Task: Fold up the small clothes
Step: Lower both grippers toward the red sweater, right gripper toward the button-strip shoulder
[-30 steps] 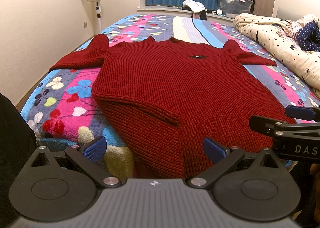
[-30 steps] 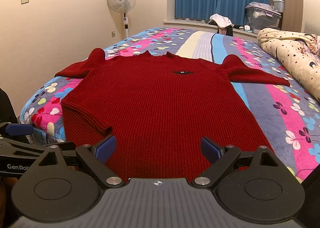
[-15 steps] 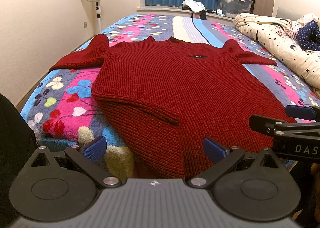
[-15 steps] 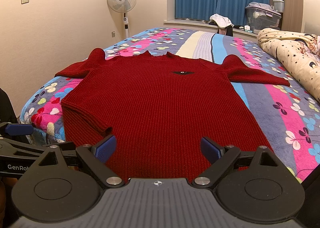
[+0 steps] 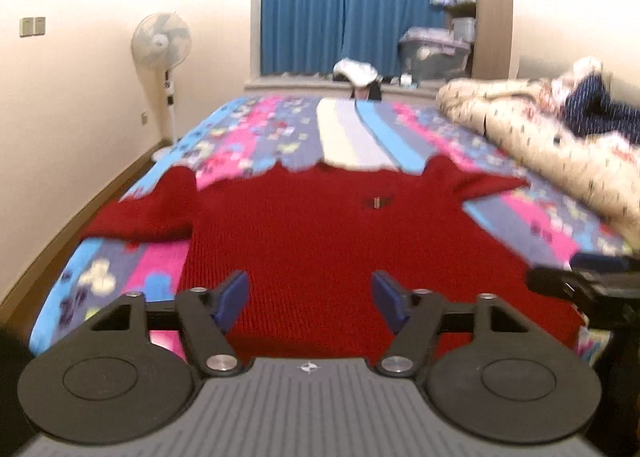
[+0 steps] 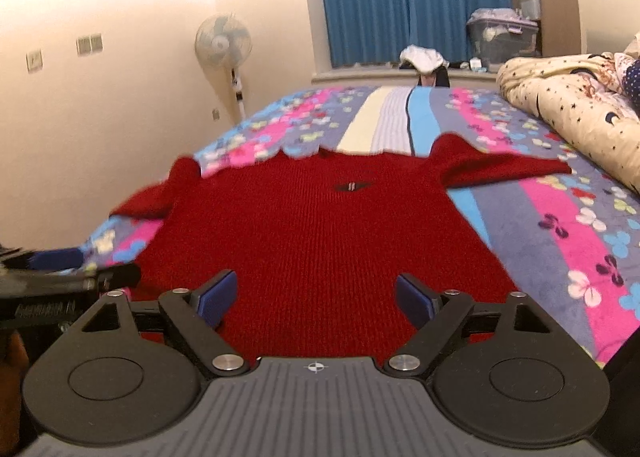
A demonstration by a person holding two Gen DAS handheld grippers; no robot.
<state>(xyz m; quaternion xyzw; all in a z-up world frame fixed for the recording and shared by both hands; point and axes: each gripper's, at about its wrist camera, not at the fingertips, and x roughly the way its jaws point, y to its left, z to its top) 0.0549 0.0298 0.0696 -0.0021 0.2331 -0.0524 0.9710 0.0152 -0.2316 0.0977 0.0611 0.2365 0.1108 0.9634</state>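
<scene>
A red knit sweater (image 5: 320,237) lies flat, front up, on the flowered bed cover (image 5: 352,129), sleeves spread to both sides. My left gripper (image 5: 309,285) hovers over its near hem, jaws closing; the red knit shows in the gap between them and the pads are not pressing on it. My right gripper (image 6: 316,283) hangs over the sweater (image 6: 320,225) near the hem further right, jaws also closing and still wide. Each gripper shows at the edge of the other's view: the right gripper (image 5: 580,285) and the left gripper (image 6: 60,281). The hem itself is hidden under the gripper bodies.
A rolled star-print quilt (image 6: 560,97) lies along the bed's right side. A standing fan (image 5: 160,41) is by the left wall past the bed edge. Blue curtains, a window ledge with clothes and a storage box (image 5: 432,53) are at the far end.
Both views have risen and tipped up, with motion blur. The left jaws have narrowed markedly, the right ones slightly. The folded-over hem at the near left has dropped out of sight.
</scene>
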